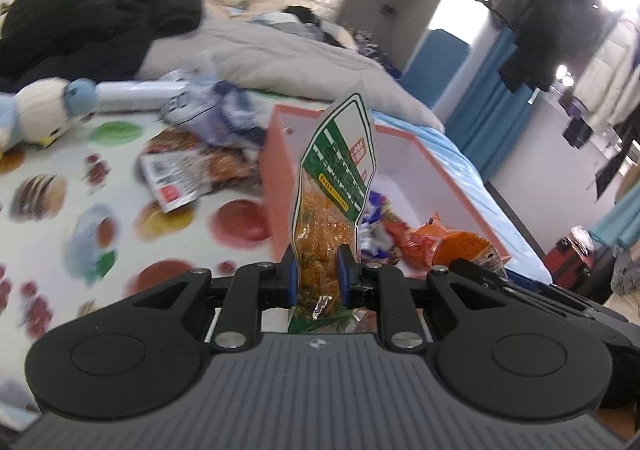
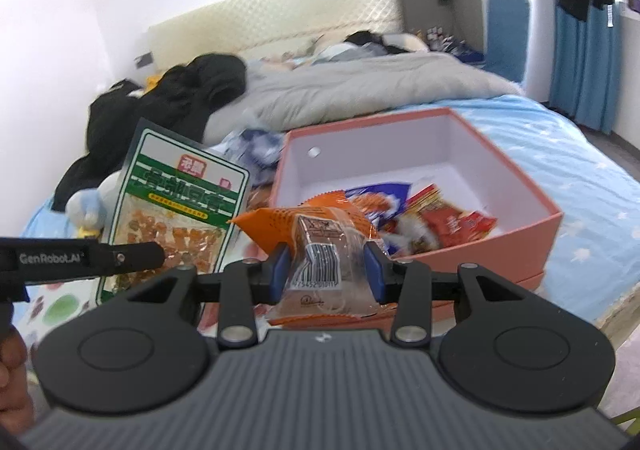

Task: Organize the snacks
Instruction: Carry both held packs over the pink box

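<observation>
My left gripper is shut on a green-and-white snack bag with orange pieces, held upright at the near-left edge of a pink open box. The same bag and the left gripper show at the left of the right wrist view. My right gripper is shut on an orange snack packet with a barcode, held just in front of the pink box. Several snack packets lie inside the box. More packets lie loose on the patterned cloth left of the box.
The box sits on a bed with a fruit-patterned cloth and a blue sheet. A plush toy, black clothing and a grey duvet lie behind. Blue curtains and hanging clothes stand at the right.
</observation>
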`<act>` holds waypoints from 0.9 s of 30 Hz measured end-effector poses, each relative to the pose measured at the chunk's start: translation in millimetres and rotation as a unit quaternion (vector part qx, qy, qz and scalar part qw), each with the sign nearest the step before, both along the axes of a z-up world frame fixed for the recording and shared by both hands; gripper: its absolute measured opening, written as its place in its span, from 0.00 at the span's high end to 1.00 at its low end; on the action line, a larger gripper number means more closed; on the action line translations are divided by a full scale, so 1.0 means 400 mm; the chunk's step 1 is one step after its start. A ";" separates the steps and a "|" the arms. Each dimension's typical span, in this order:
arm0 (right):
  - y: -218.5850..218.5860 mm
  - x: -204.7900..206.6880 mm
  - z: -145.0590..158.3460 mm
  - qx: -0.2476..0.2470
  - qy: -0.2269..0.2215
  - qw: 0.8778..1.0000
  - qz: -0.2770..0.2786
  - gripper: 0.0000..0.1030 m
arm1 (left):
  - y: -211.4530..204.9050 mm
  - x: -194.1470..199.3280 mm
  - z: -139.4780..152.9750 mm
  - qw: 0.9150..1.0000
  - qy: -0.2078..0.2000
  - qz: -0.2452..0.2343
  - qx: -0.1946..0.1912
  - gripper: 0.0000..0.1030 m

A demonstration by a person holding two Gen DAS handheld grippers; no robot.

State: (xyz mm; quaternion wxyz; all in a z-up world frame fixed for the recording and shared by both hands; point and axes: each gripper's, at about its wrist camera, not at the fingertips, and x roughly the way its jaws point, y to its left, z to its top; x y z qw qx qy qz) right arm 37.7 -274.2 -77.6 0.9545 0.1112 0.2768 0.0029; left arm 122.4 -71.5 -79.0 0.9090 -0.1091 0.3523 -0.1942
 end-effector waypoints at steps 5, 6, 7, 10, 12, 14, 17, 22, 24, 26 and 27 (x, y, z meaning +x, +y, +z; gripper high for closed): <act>-0.068 0.017 0.006 0.004 -0.017 0.999 -0.032 0.58 | -0.072 0.058 0.019 1.000 -0.002 -0.025 -0.005 0.79; -0.081 0.023 0.007 0.007 -0.021 0.999 -0.038 0.58 | -0.087 0.072 0.023 1.000 -0.004 -0.029 -0.005 0.79; -0.095 0.030 0.008 0.007 -0.025 0.999 -0.045 0.58 | -0.098 0.086 0.027 0.999 -0.004 -0.032 -0.006 0.79; -0.135 0.054 0.008 0.006 -0.030 0.998 -0.058 0.58 | -0.139 0.134 0.035 0.999 -0.007 -0.042 -0.003 0.79; -0.159 0.073 0.006 0.006 -0.032 0.997 -0.065 0.58 | -0.165 0.171 0.040 0.999 -0.014 -0.051 0.012 0.79; -0.182 0.096 0.004 0.006 -0.030 0.997 -0.067 0.58 | -0.187 0.208 0.044 0.998 -0.015 -0.056 0.020 0.79; -0.211 0.134 0.011 0.007 -0.027 0.997 -0.067 0.58 | -0.214 0.265 0.060 0.998 -0.012 -0.061 0.031 0.79; -0.271 0.182 0.055 0.006 -0.041 0.997 -0.065 0.58 | -0.254 0.357 0.086 0.996 -0.008 -0.071 0.047 0.79; -0.288 0.208 0.064 0.002 -0.039 0.997 -0.062 0.58 | -0.266 0.398 0.086 0.996 0.006 -0.072 0.044 0.79; -0.300 0.242 0.066 -0.002 -0.030 0.998 -0.056 0.58 | -0.283 0.431 0.084 0.996 0.019 -0.074 0.043 0.79; -0.303 0.263 0.063 -0.008 -0.022 0.999 -0.048 0.58 | -0.295 0.446 0.083 0.995 0.025 -0.079 0.048 0.79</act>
